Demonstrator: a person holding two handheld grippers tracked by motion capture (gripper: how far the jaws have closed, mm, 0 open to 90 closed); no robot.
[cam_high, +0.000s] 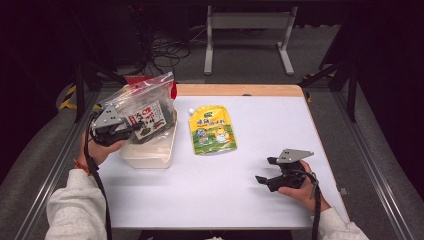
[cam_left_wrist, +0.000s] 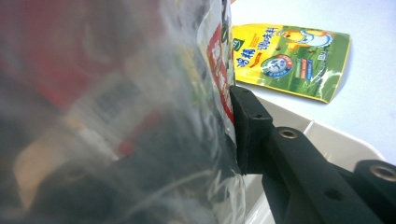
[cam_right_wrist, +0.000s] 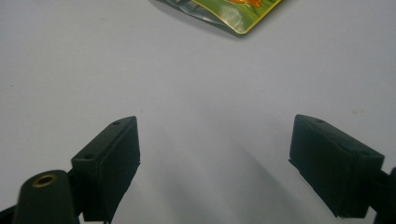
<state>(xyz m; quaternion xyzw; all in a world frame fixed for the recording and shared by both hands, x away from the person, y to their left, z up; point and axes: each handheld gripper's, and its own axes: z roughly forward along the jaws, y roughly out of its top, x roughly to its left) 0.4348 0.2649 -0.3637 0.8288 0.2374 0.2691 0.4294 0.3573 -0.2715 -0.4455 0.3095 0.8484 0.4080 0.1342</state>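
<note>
A clear zip bag (cam_high: 145, 107) with red, white and dark snack packets inside stands tilted, its bottom in a white plastic bin (cam_high: 150, 156) at the table's left. My left gripper (cam_high: 132, 129) is shut on the bag's lower left side. In the left gripper view the bag (cam_left_wrist: 116, 116) covers one jaw, and the other black pad (cam_left_wrist: 250, 126) lies against it above the bin's rim (cam_left_wrist: 327, 135). A yellow-green spouted pouch (cam_high: 212, 131) lies flat at the table's middle. My right gripper (cam_high: 265, 170) rests open on the white top at the right, nothing between its jaws (cam_right_wrist: 215, 172).
The pouch's corner (cam_right_wrist: 233, 14) lies ahead of the right gripper; the pouch (cam_left_wrist: 289, 60) lies beyond the bin in the left gripper view. A red object (cam_high: 173, 91) shows behind the bag. A wooden strip (cam_high: 240, 90) runs along the table's far edge.
</note>
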